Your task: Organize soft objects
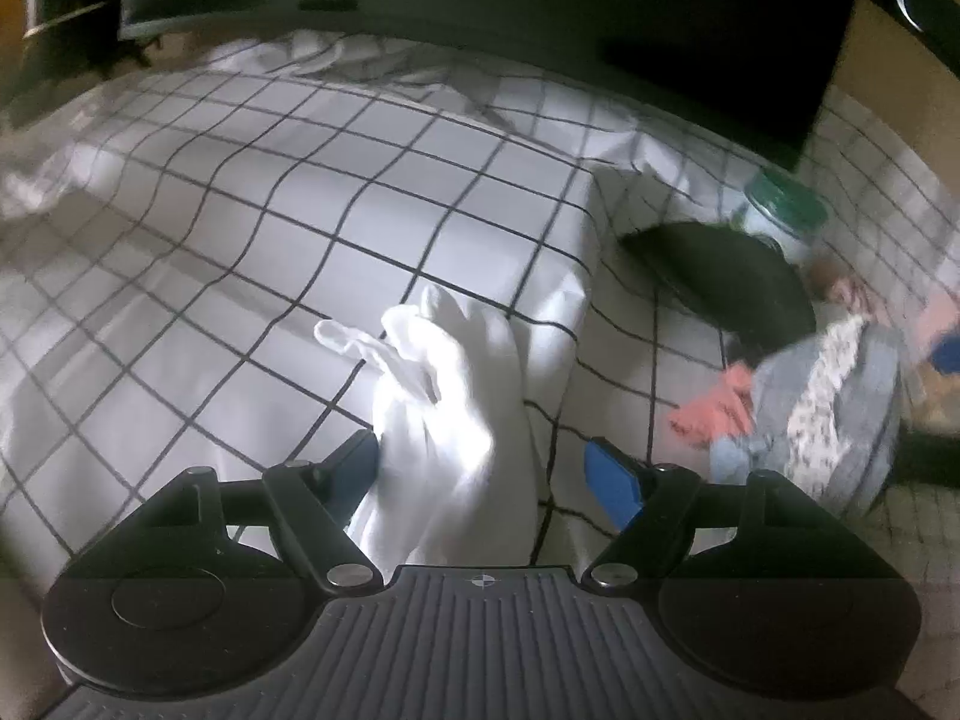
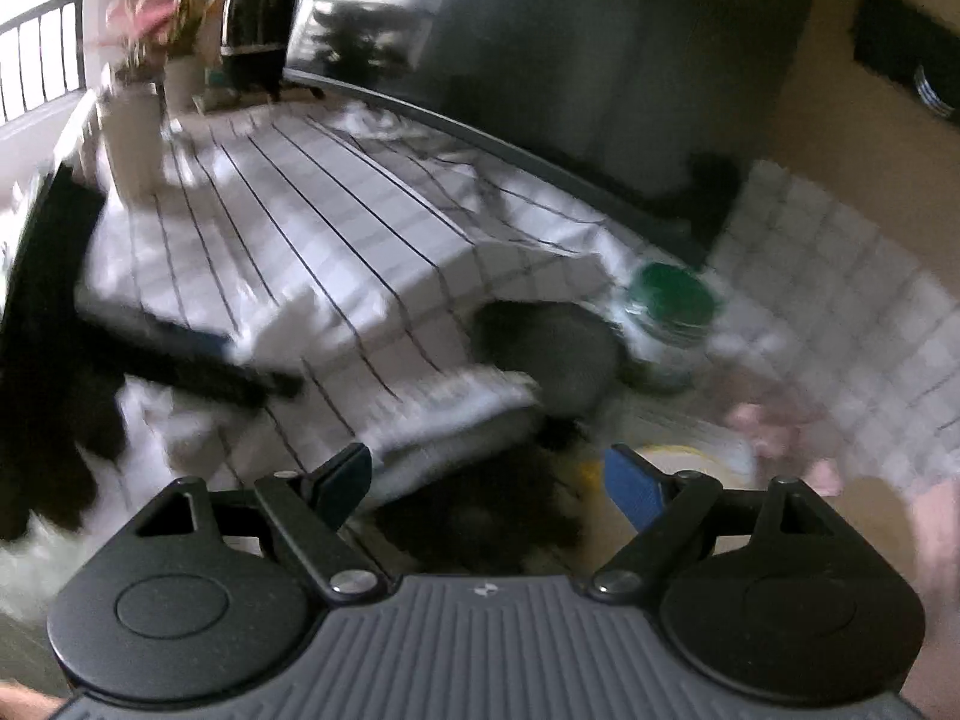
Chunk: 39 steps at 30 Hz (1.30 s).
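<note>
In the left wrist view, a crumpled white cloth [image 1: 447,408] lies between the wide-apart blue fingers of my left gripper [image 1: 489,474], on a white bed cover with a black grid [image 1: 270,180]. The jaws do not press on it. A pile of soft items, grey, floral and coral [image 1: 804,396], lies at the right. In the right wrist view, which is blurred by motion, my right gripper [image 2: 489,480] is open and empty above a dark fluffy object [image 2: 480,516]. A folded striped cloth [image 2: 456,408] lies just beyond it.
A black cushion-like object [image 1: 732,276] and a green-lidded jar [image 1: 780,210] sit at the right of the bed; the jar [image 2: 672,312] also shows in the right wrist view. Potted plants [image 2: 156,30] stand at the far left. A dark wall panel [image 2: 570,60] runs behind the bed.
</note>
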Available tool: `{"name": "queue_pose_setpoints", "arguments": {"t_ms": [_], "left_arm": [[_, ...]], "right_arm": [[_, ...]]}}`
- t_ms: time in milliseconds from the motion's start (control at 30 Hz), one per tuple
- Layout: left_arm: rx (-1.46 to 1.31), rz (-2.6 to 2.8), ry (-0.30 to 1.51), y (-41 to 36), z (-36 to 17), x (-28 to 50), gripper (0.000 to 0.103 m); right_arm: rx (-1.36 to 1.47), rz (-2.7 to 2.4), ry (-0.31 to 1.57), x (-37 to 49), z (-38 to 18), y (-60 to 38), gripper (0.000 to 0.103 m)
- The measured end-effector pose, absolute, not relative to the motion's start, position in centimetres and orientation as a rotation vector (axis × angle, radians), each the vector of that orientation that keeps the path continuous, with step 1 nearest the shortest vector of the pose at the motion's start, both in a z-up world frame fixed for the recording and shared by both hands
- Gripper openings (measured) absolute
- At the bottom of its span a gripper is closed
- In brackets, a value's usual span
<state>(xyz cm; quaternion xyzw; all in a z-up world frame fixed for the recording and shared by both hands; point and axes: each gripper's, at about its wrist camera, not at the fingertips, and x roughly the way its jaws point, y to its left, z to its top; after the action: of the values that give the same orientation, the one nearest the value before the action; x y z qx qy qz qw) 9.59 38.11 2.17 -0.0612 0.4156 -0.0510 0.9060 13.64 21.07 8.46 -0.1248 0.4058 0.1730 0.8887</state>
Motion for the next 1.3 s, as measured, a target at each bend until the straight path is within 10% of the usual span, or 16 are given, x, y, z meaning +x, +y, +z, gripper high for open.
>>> {"name": "queue_pose_setpoints", "arguments": {"t_ms": [167, 433, 833, 1300], "left_arm": [[-0.131, -0.059, 0.822, 39.3, 2.0, 8.5, 0.017], [-0.254, -0.048, 0.782, 42.4, 3.9, 7.8, 0.014], [-0.212, -0.184, 0.507, 36.8, 15.6, 11.7, 0.014], [-0.102, -0.701, 0.558, 8.1, 21.1, 18.0, 0.015]], "right_arm": [[-0.342, 0.342, 0.873, 16.7, 5.5, 23.8, 0.085], [-0.362, 0.379, 0.864, 18.5, 7.2, 24.7, 0.014], [-0.114, 0.244, 0.570, 17.6, 21.9, 11.5, 0.011], [-0.103, -0.229, 0.462, 9.3, 23.4, -8.1, 0.011]]}}
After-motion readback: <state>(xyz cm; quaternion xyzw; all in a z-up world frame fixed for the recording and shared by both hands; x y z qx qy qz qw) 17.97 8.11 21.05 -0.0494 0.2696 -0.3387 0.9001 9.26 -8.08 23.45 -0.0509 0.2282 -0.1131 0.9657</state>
